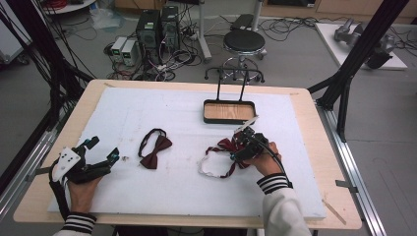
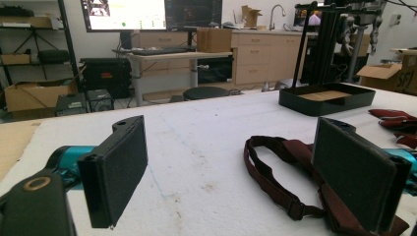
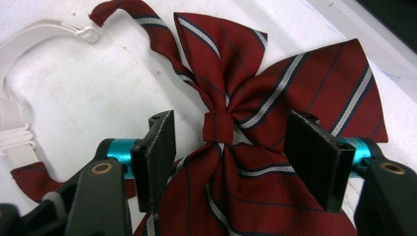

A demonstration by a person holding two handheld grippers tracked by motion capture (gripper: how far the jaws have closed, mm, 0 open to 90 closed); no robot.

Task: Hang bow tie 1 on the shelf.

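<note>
The right gripper [image 3: 226, 152] straddles the knot of a striped bow tie [image 3: 275, 98] lying on the white pad [image 1: 172, 191] near the black tray [image 1: 229, 111], jaws half spread, pads seemingly not yet pressing. Closing off-centre could catch one wing, bunching the cloth or dragging its white strap [image 1: 206, 167]. The left gripper [image 1: 101, 150] waits wide open beside a plain maroon bow tie [image 1: 156, 150]

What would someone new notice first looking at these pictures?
Probably the striped red bow tie at the right of the white mat, with the right tongs straddling its knot, jaws apart and not yet pressing. Next, the plain dark red bow tie lying left of centre, near the open left tongs. Behind them sits a black tray.
</note>
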